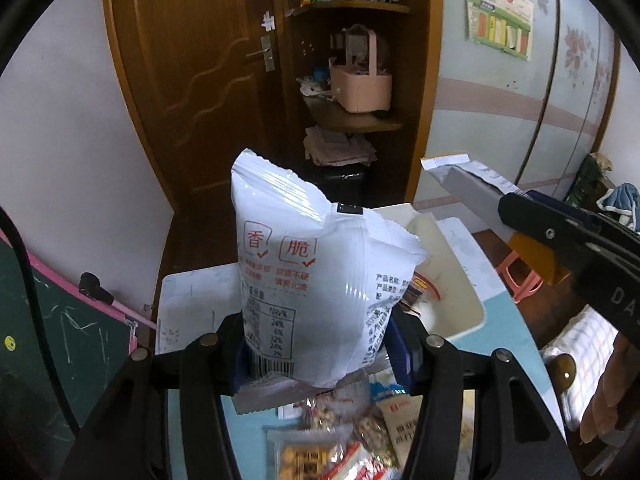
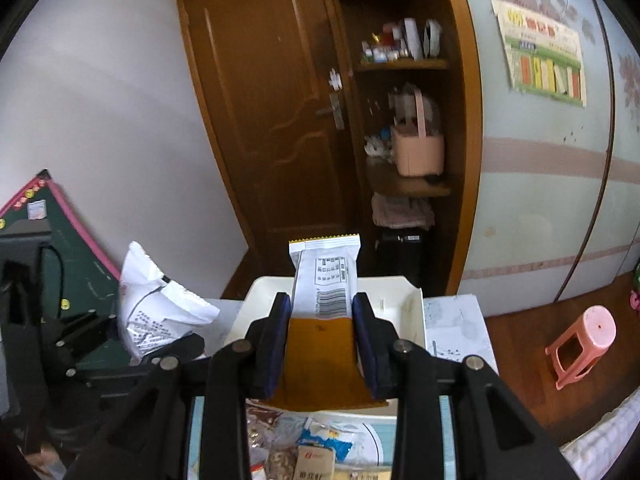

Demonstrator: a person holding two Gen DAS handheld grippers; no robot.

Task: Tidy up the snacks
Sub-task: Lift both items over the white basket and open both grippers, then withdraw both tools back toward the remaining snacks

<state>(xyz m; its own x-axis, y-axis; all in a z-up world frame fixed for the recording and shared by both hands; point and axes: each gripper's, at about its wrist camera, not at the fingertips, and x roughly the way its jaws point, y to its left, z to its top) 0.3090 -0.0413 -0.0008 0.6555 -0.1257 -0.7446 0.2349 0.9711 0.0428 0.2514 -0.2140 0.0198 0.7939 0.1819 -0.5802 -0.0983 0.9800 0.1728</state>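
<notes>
The left gripper [image 1: 320, 344] grasps a white bag [image 1: 316, 280]; the right gripper [image 2: 322, 336] grasps a bar [image 2: 325, 280]. One packet [image 1: 424, 288] lies in the bin [image 1: 460, 320]; loose snacks [image 2: 316, 452] remain.

**White bag up in your left tongs**

Your left tongs [image 1: 316, 344] are clamped on the lower end of a puffy white snack bag [image 1: 316, 272], which stands upright above the bench [image 1: 516, 320]. Just behind it sits a cream bin [image 1: 460, 280]. At right, your right tongs [image 1: 516, 204] carry a grey-and-orange packet [image 1: 468, 184]. Loose snack packets [image 1: 344, 432] lie below.
</notes>
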